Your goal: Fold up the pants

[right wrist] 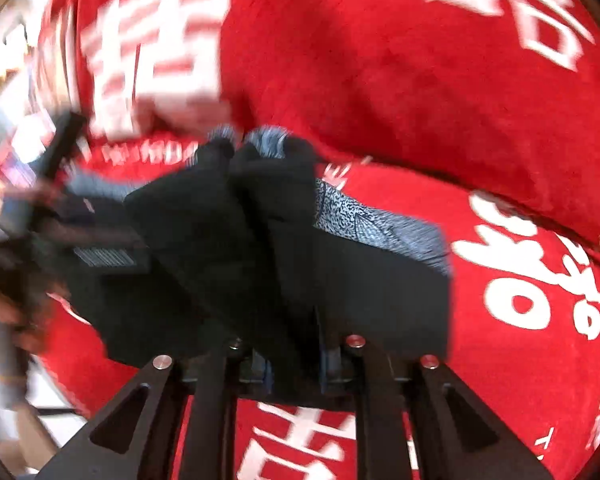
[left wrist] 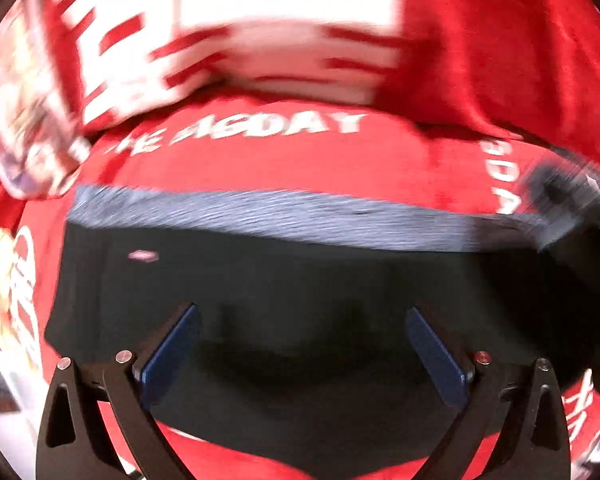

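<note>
Near lens: right gripper [right wrist: 296, 364] jaws narrow, clamped on dark folded pants [right wrist: 260, 248] above red printed cloth [right wrist: 420, 80]. Left gripper [left wrist: 304, 344] jaws wide, holding nothing, over same pants. Judged folded at least 1 time; more folding or laying flat likely left.

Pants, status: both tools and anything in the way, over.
Left tool open over the pants, nothing gripped. Right tool nearly shut on bunched pants fabric. Pants on red printed cloth; nothing obstructing.
</note>
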`<control>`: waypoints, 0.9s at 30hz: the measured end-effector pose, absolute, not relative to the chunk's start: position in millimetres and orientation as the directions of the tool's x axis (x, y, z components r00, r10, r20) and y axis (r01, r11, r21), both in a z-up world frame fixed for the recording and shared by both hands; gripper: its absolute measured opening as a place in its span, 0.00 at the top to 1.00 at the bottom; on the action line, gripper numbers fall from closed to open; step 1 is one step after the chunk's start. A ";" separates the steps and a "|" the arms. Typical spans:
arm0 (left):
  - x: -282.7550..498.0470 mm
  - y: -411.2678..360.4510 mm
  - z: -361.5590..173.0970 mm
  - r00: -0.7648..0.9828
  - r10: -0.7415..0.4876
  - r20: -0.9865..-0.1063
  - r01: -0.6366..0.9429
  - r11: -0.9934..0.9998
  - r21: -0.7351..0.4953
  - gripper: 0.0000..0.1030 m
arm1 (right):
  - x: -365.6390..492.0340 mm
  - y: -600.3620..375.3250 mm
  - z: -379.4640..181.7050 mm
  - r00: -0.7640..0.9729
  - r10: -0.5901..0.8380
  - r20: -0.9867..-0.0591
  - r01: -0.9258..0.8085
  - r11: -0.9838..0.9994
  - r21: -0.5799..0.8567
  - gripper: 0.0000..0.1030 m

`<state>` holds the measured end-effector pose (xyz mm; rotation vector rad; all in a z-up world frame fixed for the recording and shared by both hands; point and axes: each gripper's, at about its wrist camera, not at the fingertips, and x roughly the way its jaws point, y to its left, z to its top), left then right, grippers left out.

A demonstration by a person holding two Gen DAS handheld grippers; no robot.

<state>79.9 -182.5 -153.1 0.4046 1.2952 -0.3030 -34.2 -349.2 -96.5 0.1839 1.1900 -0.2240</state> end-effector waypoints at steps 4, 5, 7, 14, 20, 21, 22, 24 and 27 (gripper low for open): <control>89.5 -153.0 -155.7 0.224 0.014 -0.975 0.400 0.910 0.105 0.00 | -12.0 -299.4 -144.4 0.185 -0.247 -0.951 0.197 0.958 -0.210 0.72; 90.0 -149.2 -155.4 0.221 0.008 -0.975 0.403 0.910 0.099 0.00 | -9.0 -290.1 -146.5 0.168 -0.299 -0.939 0.171 0.947 -0.270 0.68; 93.6 -146.0 -155.1 0.225 -0.001 -0.974 0.410 0.907 0.094 0.00 | -7.5 -269.2 -142.8 0.162 -0.375 -0.913 0.096 0.927 -0.364 0.63; 95.1 -162.2 -134.6 0.168 -0.126 -0.978 0.483 0.875 -0.030 0.00 | -27.7 -283.6 -71.6 0.302 -0.070 -0.951 0.169 0.985 -0.018 0.58; 61.3 -210.2 -123.1 0.045 -0.263 -0.964 0.642 0.747 -0.174 0.00 | -87.3 -403.6 -107.4 0.403 0.314 -0.860 0.639 0.576 0.510 0.55; 56.1 -219.3 -127.5 0.013 -0.271 -0.963 0.653 0.731 -0.197 0.00 | -97.5 -413.1 -116.8 0.438 0.345 -0.830 0.669 0.491 0.558 0.55; 51.2 -227.0 -132.0 -0.013 -0.270 -0.963 0.657 0.723 -0.212 0.00 | -107.8 -420.4 -126.0 0.480 0.372 -0.794 0.686 0.404 0.605 0.55; 44.8 -239.3 -146.7 -0.063 -0.267 -0.962 0.652 0.719 -0.242 0.13 | -121.4 -430.1 -142.9 0.547 0.400 -0.735 0.697 0.270 0.665 0.55; 38.1 -250.1 -167.6 -0.136 -0.247 -0.959 0.620 0.734 -0.277 0.40 | -123.6 -434.8 -162.6 0.559 0.409 -0.721 0.711 0.210 0.671 0.55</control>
